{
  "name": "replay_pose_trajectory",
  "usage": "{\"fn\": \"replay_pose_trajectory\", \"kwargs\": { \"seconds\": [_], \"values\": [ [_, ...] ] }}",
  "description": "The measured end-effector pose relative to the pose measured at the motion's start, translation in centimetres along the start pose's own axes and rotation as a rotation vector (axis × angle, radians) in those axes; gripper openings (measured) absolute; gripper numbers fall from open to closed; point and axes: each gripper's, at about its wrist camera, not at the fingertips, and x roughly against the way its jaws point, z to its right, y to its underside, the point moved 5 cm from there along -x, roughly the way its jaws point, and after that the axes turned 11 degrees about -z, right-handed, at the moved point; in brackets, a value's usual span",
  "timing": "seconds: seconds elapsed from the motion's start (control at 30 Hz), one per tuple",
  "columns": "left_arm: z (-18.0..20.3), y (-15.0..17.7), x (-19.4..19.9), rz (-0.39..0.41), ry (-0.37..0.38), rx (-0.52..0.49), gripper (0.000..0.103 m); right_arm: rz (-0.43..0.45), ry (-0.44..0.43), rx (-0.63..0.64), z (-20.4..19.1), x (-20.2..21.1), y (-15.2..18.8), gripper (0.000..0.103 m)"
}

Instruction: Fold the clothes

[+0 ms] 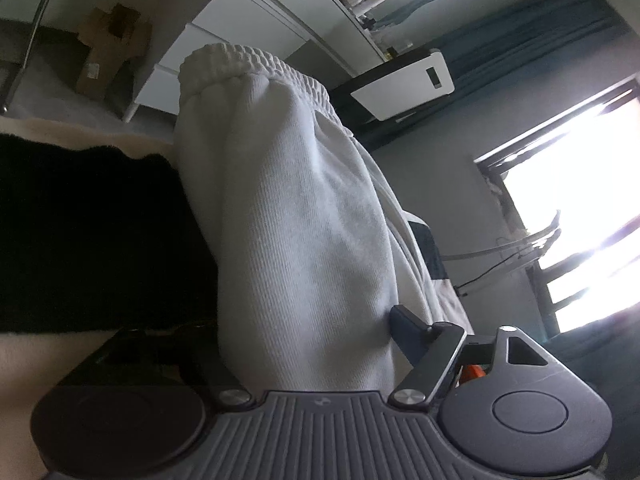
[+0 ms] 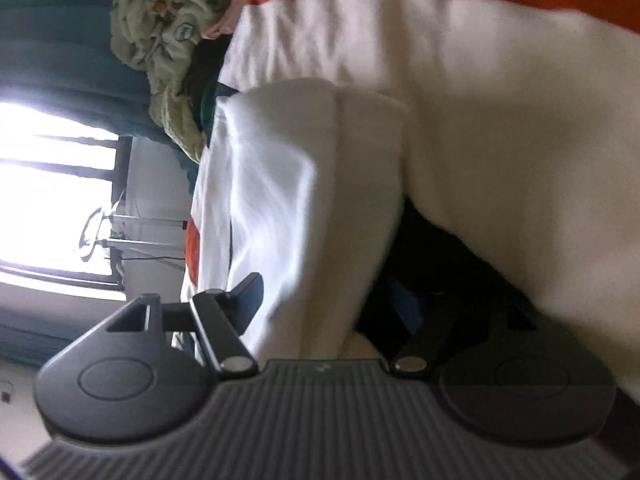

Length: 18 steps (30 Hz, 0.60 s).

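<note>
Two claws, one garment between them — that is where I stand. My left claw [image 1: 304, 320] has the pale grey ribbed-knit sweatpants [image 1: 288, 208] running up between its fingers, the gathered elastic waistband [image 1: 248, 68] at the far end, and the visible finger [image 1: 404, 318] lies against the cloth at one side. The other finger is lost in shadow, so I read this claw as spread around a thick bundle of fabric; whether it truly pinches, I cannot tell.

My right claw [image 2: 320, 308] is spread too, with a white fold of the same soft garment [image 2: 304, 200] hanging between its fingers; the near finger [image 2: 252, 292] sits just beside the cloth rather than biting into it. Beyond lies an orange and white bedcover [image 2: 440, 20], with a crumpled pale green printed blanket [image 2: 160, 40] heaped farther off.

I judge this to be mid-fold: the sweatpants are gathered lengthwise and the grip is being reset. The next move calls for both claws to close firmly on matching edges — waistband end and leg end — and then to carry one over onto the other without the loose knit slipping or bunching.
</note>
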Motion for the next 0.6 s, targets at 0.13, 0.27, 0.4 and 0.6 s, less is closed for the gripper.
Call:
{"fn": "replay_pose_trajectory", "kwargs": {
  "seconds": [0.13, 0.27, 0.4, 0.6],
  "values": [
    [0.4, 0.1, 0.2, 0.012, -0.012, -0.005, 0.049, 0.064, 0.059, 0.077, -0.5, -0.2, -1.5, 0.032],
    [0.6, 0.9, 1.0, 0.018, 0.017, -0.027, 0.014, 0.137, 0.062, 0.127, -1.6, 0.5, -2.3, 0.011],
    [1.2, 1.3, 3.3, 0.051, 0.038, -0.058, 0.008, 0.191, -0.027, 0.129, -3.1, 4.2, -1.7, 0.01],
    [0.2, 1.9, 6.3, -0.021, 0.108, 0.001, 0.007, 0.246, -0.075, 0.037, -1.8, 10.0, -1.2, 0.01]
  ]
}}
